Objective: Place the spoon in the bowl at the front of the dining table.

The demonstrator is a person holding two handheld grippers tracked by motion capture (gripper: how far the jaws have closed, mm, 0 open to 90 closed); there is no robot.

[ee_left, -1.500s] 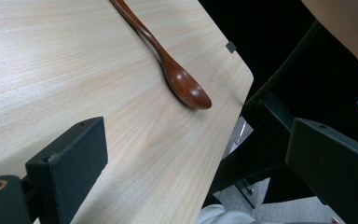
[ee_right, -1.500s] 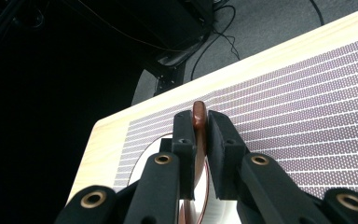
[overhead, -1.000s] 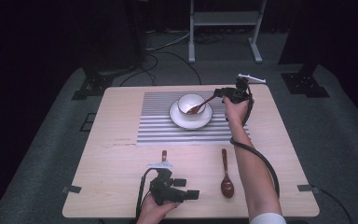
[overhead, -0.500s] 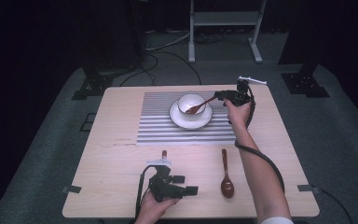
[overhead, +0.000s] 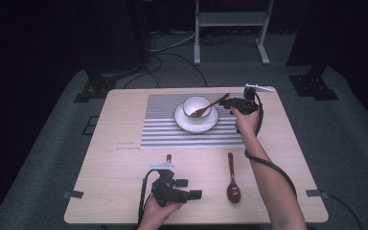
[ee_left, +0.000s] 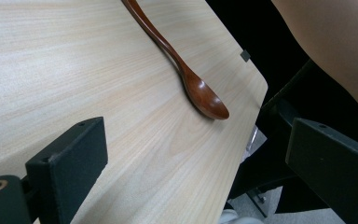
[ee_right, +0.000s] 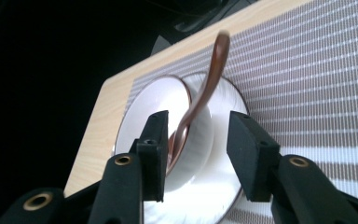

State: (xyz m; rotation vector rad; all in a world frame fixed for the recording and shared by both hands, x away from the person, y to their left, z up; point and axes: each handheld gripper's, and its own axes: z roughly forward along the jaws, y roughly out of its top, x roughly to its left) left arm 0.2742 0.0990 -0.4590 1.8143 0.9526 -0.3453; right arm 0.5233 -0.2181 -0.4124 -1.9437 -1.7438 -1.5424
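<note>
Pale wood forms the worktop [overhead: 124,143], on which a grey striped rectangular placemat [overhead: 158,129] is laid at the far side. On the placemat a white round saucer [overhead: 187,125] is set, with a white ceramic cup [overhead: 195,104] upon it. A dark brown wooden spoon [overhead: 210,106] is propped in the cup, its handle slanting up toward the right tool [overhead: 226,102]. That tool's jaws have just been opening; they are seen about half apart, with the handle free between them and gripped by neither. A second brown wooden spoon [overhead: 232,179] is laid flat near the front edge. Just beside it, the left tool [overhead: 191,189] is rested on the worktop, its jaws spread wide and empty.
</note>
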